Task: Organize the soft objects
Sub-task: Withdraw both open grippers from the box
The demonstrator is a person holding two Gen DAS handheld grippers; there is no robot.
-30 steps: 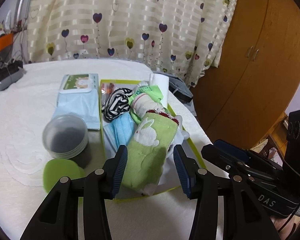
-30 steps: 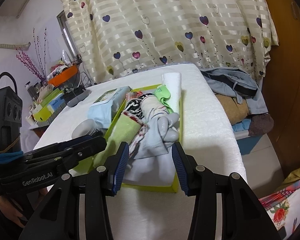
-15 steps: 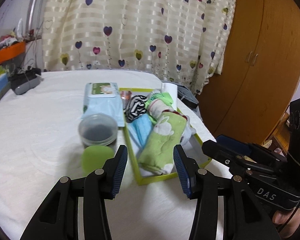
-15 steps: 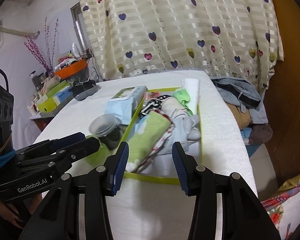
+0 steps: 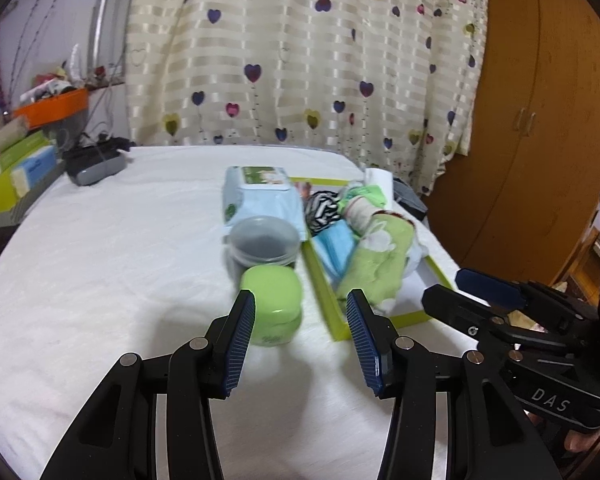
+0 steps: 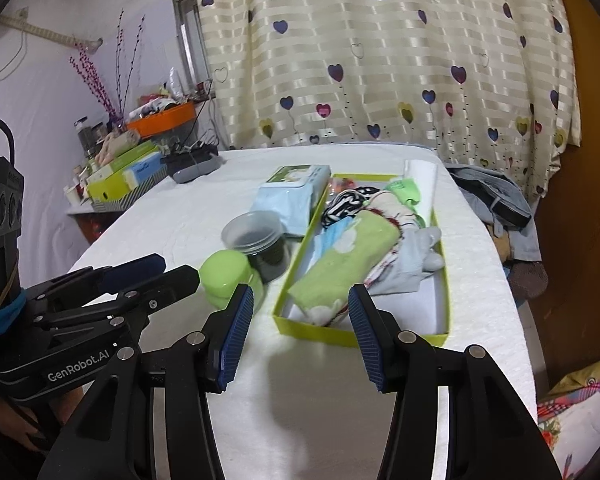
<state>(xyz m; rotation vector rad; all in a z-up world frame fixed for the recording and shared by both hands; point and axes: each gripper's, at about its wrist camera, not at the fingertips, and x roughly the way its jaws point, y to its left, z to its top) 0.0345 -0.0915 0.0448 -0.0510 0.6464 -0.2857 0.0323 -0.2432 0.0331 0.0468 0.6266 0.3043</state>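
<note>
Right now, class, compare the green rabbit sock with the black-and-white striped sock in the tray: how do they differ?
The green rabbit sock is pale green with a white rabbit; the striped sock is banded black and white. The green rabbit sock lies stretched out toward the tray's near end; the striped sock sits bunched near the far end. The green one looks longer. Both lie in the yellow-green tray, and neither is gripped.
</note>
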